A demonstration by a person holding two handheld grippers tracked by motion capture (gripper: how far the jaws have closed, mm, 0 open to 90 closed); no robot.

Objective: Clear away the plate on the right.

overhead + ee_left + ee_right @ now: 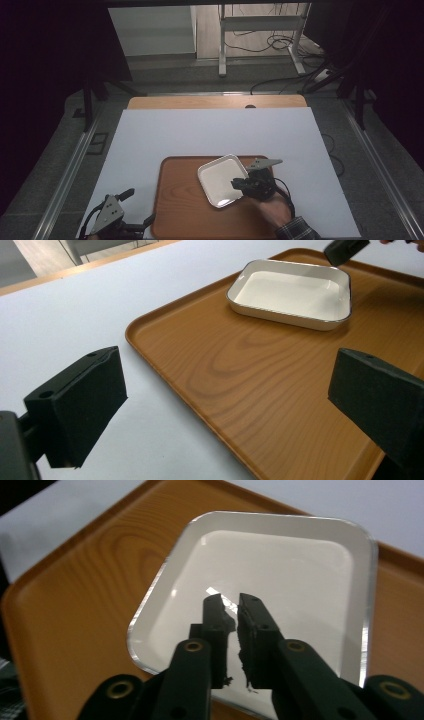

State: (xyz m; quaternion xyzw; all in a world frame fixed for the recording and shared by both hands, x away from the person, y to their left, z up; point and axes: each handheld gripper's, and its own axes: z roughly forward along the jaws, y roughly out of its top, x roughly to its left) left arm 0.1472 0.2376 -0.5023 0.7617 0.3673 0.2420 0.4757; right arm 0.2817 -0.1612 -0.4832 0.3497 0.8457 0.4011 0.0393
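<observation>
A white square dish [220,181] with a thin metal-coloured rim lies on a wooden tray [180,210] near the table's front. My right gripper [236,184] hovers over the dish's right edge, its jaws shut with only a sliver between them and nothing held. In the right gripper view the gripper [231,602] points down over the dish [280,580] interior. My left gripper [138,206] rests open at the tray's front left corner. In the left gripper view that gripper [227,370] spans the tray [210,365] edge, with the dish [292,290] farther off.
White paper [210,132] covers most of the wooden table. Beyond the table's far edge are a metal frame's legs [222,47] and loose cables [280,42] on the floor. Dark curtains flank both sides.
</observation>
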